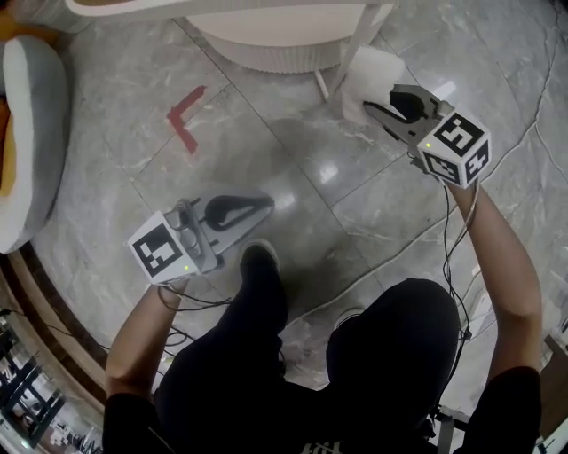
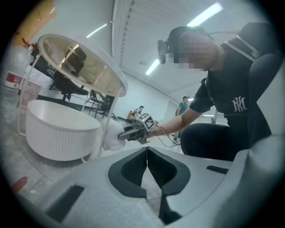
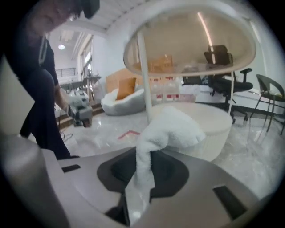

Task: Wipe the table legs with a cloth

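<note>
My right gripper (image 1: 371, 110) is shut on a white cloth (image 1: 370, 76), which is bunched against a thin white table leg (image 1: 358, 43) of the round table (image 1: 133, 7). In the right gripper view the cloth (image 3: 173, 129) hangs from between the jaws of my right gripper (image 3: 141, 171), and the leg (image 3: 143, 75) stands just behind it. My left gripper (image 1: 268, 205) hovers low over the floor to the left, shut and empty. In the left gripper view its tips (image 2: 147, 149) meet, and beyond them the cloth (image 2: 113, 138) presses on the leg (image 2: 108, 116).
A white ribbed drum (image 1: 266, 51) stands under the table. A red tape angle (image 1: 185, 116) marks the marble floor. A grey-and-white cushion seat (image 1: 31, 133) lies at the left. Cables (image 1: 390, 257) trail over the floor by the person's shoe (image 1: 258, 262).
</note>
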Tool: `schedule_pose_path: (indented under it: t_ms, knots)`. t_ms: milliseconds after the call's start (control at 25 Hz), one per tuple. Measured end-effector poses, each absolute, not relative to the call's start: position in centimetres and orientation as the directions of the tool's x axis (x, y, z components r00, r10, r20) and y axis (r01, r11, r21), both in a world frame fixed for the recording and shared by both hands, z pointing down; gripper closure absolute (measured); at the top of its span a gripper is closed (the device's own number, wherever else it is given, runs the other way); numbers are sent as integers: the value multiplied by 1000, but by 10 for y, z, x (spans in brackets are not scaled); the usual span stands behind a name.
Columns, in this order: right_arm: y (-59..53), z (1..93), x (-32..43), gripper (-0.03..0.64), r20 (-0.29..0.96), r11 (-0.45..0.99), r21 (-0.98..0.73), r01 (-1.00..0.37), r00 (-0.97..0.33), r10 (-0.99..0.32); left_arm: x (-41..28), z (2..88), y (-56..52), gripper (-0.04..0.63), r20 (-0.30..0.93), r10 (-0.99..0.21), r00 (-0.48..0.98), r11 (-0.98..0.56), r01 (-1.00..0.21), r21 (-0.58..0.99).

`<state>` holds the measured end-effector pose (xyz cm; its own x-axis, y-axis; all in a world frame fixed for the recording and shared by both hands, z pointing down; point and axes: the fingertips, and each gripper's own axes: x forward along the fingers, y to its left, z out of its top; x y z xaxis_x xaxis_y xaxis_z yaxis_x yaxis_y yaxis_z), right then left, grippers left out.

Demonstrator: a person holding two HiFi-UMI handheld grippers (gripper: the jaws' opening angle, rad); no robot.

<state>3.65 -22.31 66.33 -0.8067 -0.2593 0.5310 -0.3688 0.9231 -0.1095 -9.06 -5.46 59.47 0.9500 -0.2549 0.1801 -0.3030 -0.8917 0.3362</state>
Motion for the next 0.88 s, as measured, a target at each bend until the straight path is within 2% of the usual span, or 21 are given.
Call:
schedule_pose_path:
  t_ms: [120, 200, 240, 320, 440, 600, 880]
  knots:
    - [-205, 555, 38, 546, 269, 932, -116, -343, -914, -303, -86, 586, -52, 591, 172, -260, 950, -891, -305, 337]
    - [-203, 492, 37, 546, 84, 936, -119, -332, -942, -324, -85, 581, -53, 590, 166, -266, 950, -890, -308, 337]
    - [-205, 470, 35, 546, 16, 935, -125, -331, -943, -331, -86, 580, -54, 589, 160, -270, 949, -890, -310, 334]
    - [-214, 451, 26, 546, -39, 936, -113, -335, -939, -341, -84, 578, -56, 589, 136, -276, 951, -896, -306, 321]
    - [-226, 456, 11, 546, -14, 936, -57, -347, -937, -349, -76, 580, -54, 590, 148, -247, 958, -903, -282, 323]
    - [-238, 496, 13, 546, 44, 911, -114, -397, -918, -395, -70, 588, -46, 589, 182, -208, 961, -902, -260, 343]
    - [-250, 613, 21, 546, 237, 885, -192, -424, -895, -378, -88, 610, -50, 589, 211, -216, 953, -882, -283, 377]
